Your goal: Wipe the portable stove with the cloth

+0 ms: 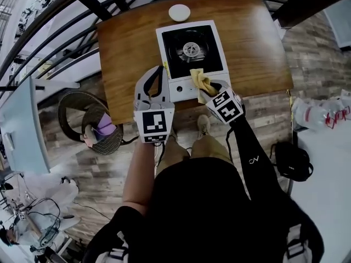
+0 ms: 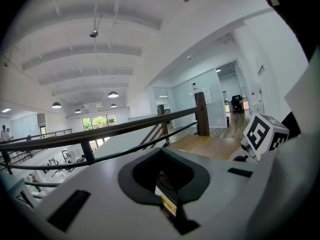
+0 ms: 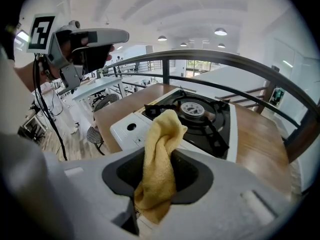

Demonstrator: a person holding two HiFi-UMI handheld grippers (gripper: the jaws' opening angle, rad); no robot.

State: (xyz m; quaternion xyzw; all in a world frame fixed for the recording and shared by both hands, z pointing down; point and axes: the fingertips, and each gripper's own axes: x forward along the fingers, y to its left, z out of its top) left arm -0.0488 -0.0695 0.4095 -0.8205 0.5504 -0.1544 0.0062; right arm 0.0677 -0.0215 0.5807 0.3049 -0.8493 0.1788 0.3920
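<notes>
One portable stove (image 1: 192, 53), one cloth (image 1: 201, 83), two grippers (left gripper (image 1: 157, 76), right gripper (image 1: 211, 87)), one table (image 1: 123, 53), one white disc (image 1: 179, 12).

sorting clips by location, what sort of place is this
Probably an upper-floor mezzanine in an open-plan office: a wooden table stands beside a dark railing, with desks on the floor below.

Your portable stove (image 1: 192, 56) sits on the table (image 1: 126, 53) midway between its left and right edges, reaching the near edge, with a disc (image 1: 179, 12) behind it at the far edge. The cloth (image 1: 201, 84) is over the stove's near right part, between the jaws of your right gripper (image 1: 210, 89). Your left gripper (image 1: 156, 73) is at the near edge, just left of the stove.
</notes>
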